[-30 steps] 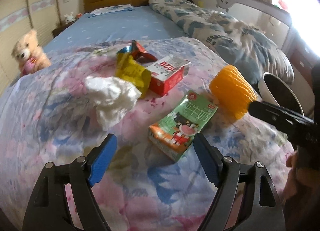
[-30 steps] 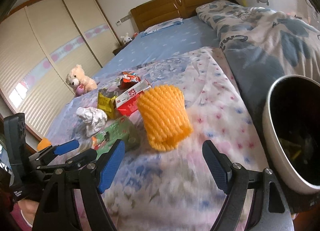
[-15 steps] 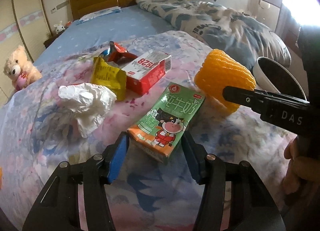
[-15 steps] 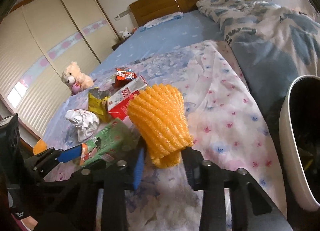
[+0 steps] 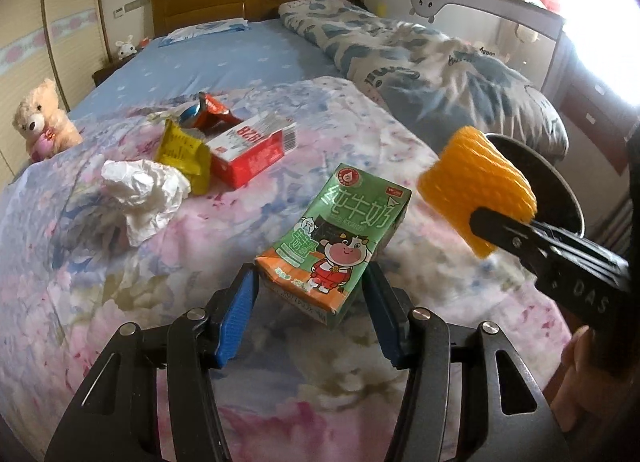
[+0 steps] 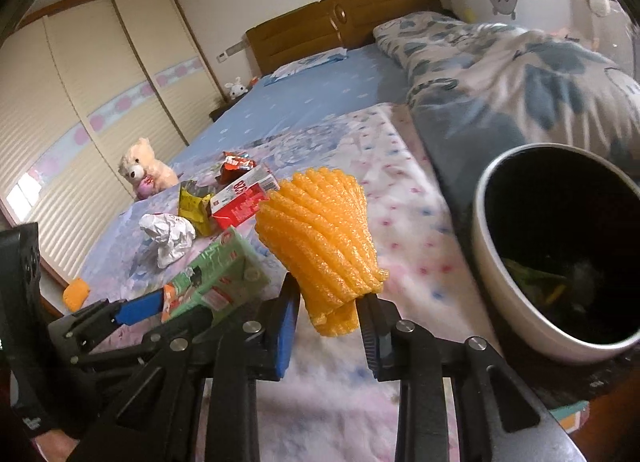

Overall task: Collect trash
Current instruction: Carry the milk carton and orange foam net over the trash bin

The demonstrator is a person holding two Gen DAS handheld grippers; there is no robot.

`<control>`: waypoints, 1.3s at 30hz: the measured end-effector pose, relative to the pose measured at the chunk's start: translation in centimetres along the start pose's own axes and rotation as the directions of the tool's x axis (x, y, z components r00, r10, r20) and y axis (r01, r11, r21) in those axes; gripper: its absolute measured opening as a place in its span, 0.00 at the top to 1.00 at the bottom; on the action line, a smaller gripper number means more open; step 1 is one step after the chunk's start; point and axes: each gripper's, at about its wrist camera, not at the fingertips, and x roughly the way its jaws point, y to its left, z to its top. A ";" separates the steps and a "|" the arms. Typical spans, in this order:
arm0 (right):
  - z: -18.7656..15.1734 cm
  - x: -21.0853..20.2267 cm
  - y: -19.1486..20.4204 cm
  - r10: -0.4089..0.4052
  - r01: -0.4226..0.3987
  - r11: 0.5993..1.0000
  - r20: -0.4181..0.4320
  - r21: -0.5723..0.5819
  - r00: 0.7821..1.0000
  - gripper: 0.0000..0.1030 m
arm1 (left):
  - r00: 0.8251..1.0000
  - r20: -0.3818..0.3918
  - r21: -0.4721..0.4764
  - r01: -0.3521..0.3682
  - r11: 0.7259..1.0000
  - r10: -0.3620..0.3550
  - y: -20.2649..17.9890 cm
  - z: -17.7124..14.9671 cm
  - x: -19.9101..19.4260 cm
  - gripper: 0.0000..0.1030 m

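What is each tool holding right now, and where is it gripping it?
Left tool grips the green milk carton across its orange bottom end. Right tool pinches the orange foam net at its narrow lower end.

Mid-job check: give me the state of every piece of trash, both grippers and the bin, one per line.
Left gripper: just closed, shut on milk carton.
Milk carton: gripped, lifted, tilted.
Right gripper: just closed, shut on foam net.
Foam net: pinched at its narrow end, off the bed.
Bin: open, some trash inside.
Tissue: crumpled, on bed.
Yellow wrapper: torn open, on bed.
Red box: open, on its side.
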 end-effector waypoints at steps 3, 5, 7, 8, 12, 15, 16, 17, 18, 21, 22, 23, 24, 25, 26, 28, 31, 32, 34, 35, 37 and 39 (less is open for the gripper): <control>-0.2 -1.1 -0.8 -0.018 0.018 1.000 0.015 0.011 1.000 0.72 | 1.000 0.007 0.005 0.004 1.000 -0.005 -1.0 0.3 -0.2 0.48; -0.4 -1.9 -1.3 -0.035 0.034 0.999 0.022 0.021 0.999 0.72 | 1.000 0.010 0.014 0.007 1.000 -0.008 -1.7 0.3 -0.4 0.48; -0.5 -2.6 -2.0 -0.049 0.048 0.998 0.031 0.035 0.998 0.72 | 1.000 0.012 0.022 0.012 1.000 -0.012 -2.4 0.4 -0.4 0.48; -0.6 -2.9 -2.3 -0.056 0.054 0.998 0.034 0.041 0.998 0.72 | 1.000 0.013 0.026 0.015 1.000 -0.016 -2.7 0.5 -0.5 0.48; -0.8 -4.0 -3.4 -0.081 0.079 0.995 0.043 0.059 0.996 0.72 | 1.000 0.016 0.044 0.023 0.999 -0.024 -4.1 0.8 -0.5 0.48; -0.9 -4.9 -4.2 -0.095 0.091 0.993 0.051 0.074 0.994 0.72 | 0.999 0.020 0.055 0.032 0.998 -0.033 -5.1 1.1 -0.6 0.48; -1.0 -5.0 -4.4 -0.097 0.093 0.993 0.052 0.078 0.994 0.72 | 0.999 0.022 0.059 0.033 0.998 -0.034 -5.4 1.2 -0.6 0.48; -1.0 -5.3 -4.8 -0.103 0.099 0.991 0.056 0.085 0.993 0.72 | 0.999 0.024 0.064 0.036 0.997 -0.038 -5.7 1.3 -0.6 0.48; -1.1 -5.6 -5.1 -0.108 0.103 0.991 0.058 0.090 0.992 0.72 | 0.999 0.025 0.068 0.040 0.997 -0.042 -6.1 1.4 -0.7 0.48; -1.2 -6.2 -6.0 -0.120 0.113 0.988 0.063 0.105 0.991 0.72 | 0.998 0.030 0.080 0.048 0.996 -0.050 -7.0 1.7 -0.8 0.48; -1.2 -6.4 -6.3 -0.125 0.118 0.987 0.064 0.109 0.990 0.72 | 0.998 0.031 0.083 0.051 0.995 -0.054 -7.3 1.8 -0.8 0.48; -1.2 -6.6 -6.6 -0.129 0.121 0.986 0.066 0.114 0.989 0.72 | 0.998 0.031 0.086 0.054 0.995 -0.056 -7.7 1.9 -0.7 0.48; -1.2 -6.7 -6.8 -0.133 0.124 0.985 0.066 0.117 0.989 0.72 | 0.998 0.030 0.089 0.057 0.994 -0.060 -8.0 2.0 -0.6 0.48; -1.3 -6.9 -7.1 -0.138 0.129 0.984 0.068 0.121 0.988 0.72 | 0.998 0.029 0.091 0.061 0.994 -0.063 -8.3 2.1 -0.6 0.48; -1.3 -7.1 -7.4 -0.144 0.134 0.983 0.070 0.127 0.987 0.72 | 0.997 0.028 0.093 0.065 0.994 -0.067 -8.6 2.2 -0.6 0.48; -1.3 -7.4 -7.9 -0.153 0.143 0.980 0.070 0.135 0.986 0.72 | 0.997 0.028 0.103 0.070 0.992 -0.074 -9.3 2.3 -0.5 0.48; -1.3 -7.8 -8.7 -0.168 0.156 0.977 0.071 0.145 0.983 0.72 | 0.996 0.027 0.112 0.078 0.991 -0.081 -10.1 2.4 -0.4 0.48; -1.3 -7.9 -9.0 -0.174 0.162 0.976 0.070 0.149 0.982 0.72 | 0.996 0.025 0.113 0.082 0.990 -0.086 -10.4 2.4 -0.4 0.48; -1.3 -8.1 -9.5 -0.180 0.168 0.974 0.070 0.154 0.981 0.72 | 0.995 0.024 0.118 0.090 0.989 -0.093 -11.0 2.6 -0.3 0.48; -1.3 -8.2 -9.7 -0.185 0.173 0.972 0.068 0.157 0.980 0.72 | 0.995 0.025 0.123 0.093 0.988 -0.097 -11.4 2.6 -0.3 0.48; -1.2 -8.4 -10.1 -0.192 0.179 0.970 0.068 0.163 0.979 0.72 | 0.994 0.026 0.130 0.098 0.987 -0.102 -11.8 2.7 -0.3 0.48; -1.1 -8.5 -10.3 -0.197 0.184 0.969 0.066 0.165 0.978 0.72 | 0.994 0.026 0.136 0.102 0.985 -0.107 -12.3 2.9 -0.2 0.48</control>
